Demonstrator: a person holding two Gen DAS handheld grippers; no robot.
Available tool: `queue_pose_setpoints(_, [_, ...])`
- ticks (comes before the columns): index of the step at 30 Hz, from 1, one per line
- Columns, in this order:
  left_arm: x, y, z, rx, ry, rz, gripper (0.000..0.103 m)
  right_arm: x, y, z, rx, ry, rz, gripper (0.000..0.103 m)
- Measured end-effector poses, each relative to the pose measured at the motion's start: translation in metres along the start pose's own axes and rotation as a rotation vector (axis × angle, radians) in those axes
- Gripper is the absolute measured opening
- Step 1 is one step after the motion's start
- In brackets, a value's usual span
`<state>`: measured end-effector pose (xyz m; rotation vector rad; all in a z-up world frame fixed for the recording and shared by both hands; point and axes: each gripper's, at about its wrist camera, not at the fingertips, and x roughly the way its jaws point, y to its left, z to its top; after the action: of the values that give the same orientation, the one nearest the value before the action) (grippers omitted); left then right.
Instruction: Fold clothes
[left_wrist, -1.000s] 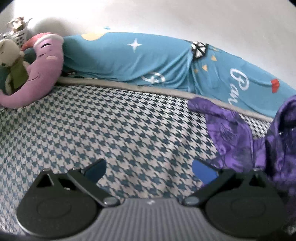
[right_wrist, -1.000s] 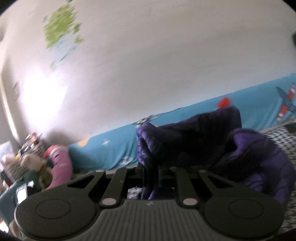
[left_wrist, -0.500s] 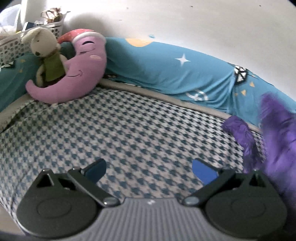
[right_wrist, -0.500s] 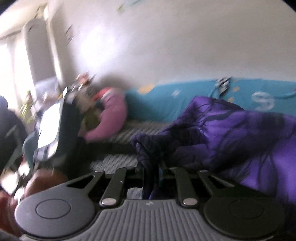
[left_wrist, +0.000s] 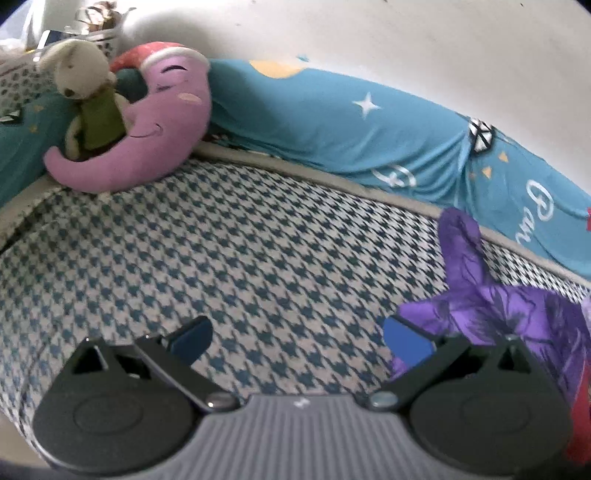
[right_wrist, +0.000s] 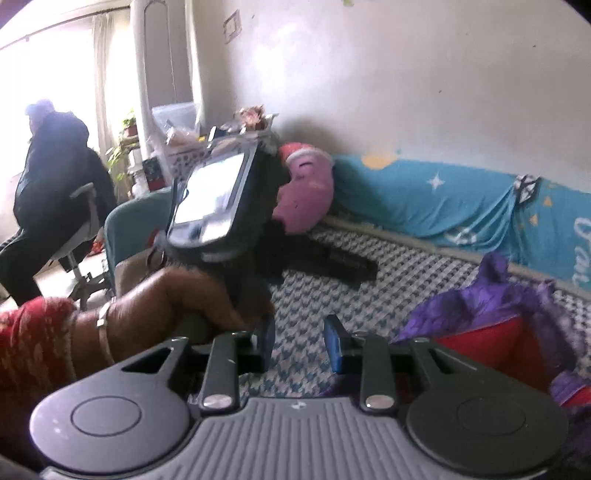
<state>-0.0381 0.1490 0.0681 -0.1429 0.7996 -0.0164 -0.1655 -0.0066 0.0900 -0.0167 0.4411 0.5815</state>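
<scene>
A purple garment (left_wrist: 498, 306) with a red inner side (right_wrist: 491, 343) lies crumpled on the houndstooth bed cover (left_wrist: 258, 258), at the right of both views. My left gripper (left_wrist: 299, 339) hovers open over bare cover, its right pad just beside the garment's edge. In the right wrist view the garment (right_wrist: 480, 299) sits to the right of my right gripper (right_wrist: 300, 341). Its jaws are opening, and only the bed cover shows between them. A hand (right_wrist: 166, 306) holding the left gripper's body with its screen (right_wrist: 210, 199) fills the left of that view.
A pink moon cushion (left_wrist: 162, 122) and a plush rabbit (left_wrist: 85, 85) rest at the bed's far left corner. A blue printed sheet (left_wrist: 351, 125) runs along the wall. A person (right_wrist: 55, 177) sits on a chair beyond the bed's left side.
My right gripper has let go of the purple garment, which dropped onto the bed at the right. The right view swung left and down. The left gripper stayed open.
</scene>
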Motion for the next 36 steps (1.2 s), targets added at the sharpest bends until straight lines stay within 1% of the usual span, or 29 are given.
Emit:
queue_pose_setpoints(3, [0.002, -0.010, -0.002, 0.016, 0.016, -0.026, 0.103, -0.012, -0.012, 0.006, 0.020, -0.026, -0.056, 0.031])
queue_pose_setpoints(8, [0.000, -0.028, -0.005, 0.038, 0.032, -0.121, 0.103, -0.031, -0.049, 0.019, 0.093, -0.052, -0.193, 0.033])
queue_pose_setpoints(12, [-0.005, -0.045, -0.007, 0.061, 0.050, -0.202, 0.103, -0.046, -0.083, 0.019, 0.175, -0.037, -0.296, 0.042])
queue_pose_setpoints(15, [-0.008, -0.057, -0.010, 0.093, 0.051, -0.225, 0.103, -0.047, -0.107, 0.015, 0.242, -0.009, -0.353, 0.044])
queue_pose_setpoints(17, [-0.009, -0.065, -0.013, 0.118, 0.046, -0.233, 0.103, -0.046, -0.118, 0.010, 0.272, 0.017, -0.381, 0.045])
queue_pose_setpoints(22, [-0.010, -0.079, -0.018, 0.159, 0.042, -0.243, 0.103, -0.040, -0.136, -0.002, 0.319, 0.074, -0.427, 0.054])
queue_pose_setpoints(28, [-0.006, -0.085, -0.023, 0.177, 0.056, -0.238, 0.103, -0.022, -0.144, -0.011, 0.343, 0.116, -0.428, 0.055])
queue_pose_setpoints(32, [-0.003, -0.084, -0.022, 0.174, 0.061, -0.233, 0.103, -0.012, -0.146, -0.014, 0.339, 0.125, -0.410, 0.055])
queue_pose_setpoints(34, [-0.002, -0.082, -0.021, 0.173, 0.060, -0.226, 0.103, -0.010, -0.147, -0.015, 0.342, 0.119, -0.401, 0.050])
queue_pose_setpoints(36, [-0.002, -0.080, -0.021, 0.168, 0.060, -0.218, 0.103, -0.009, -0.147, -0.016, 0.345, 0.114, -0.376, 0.030])
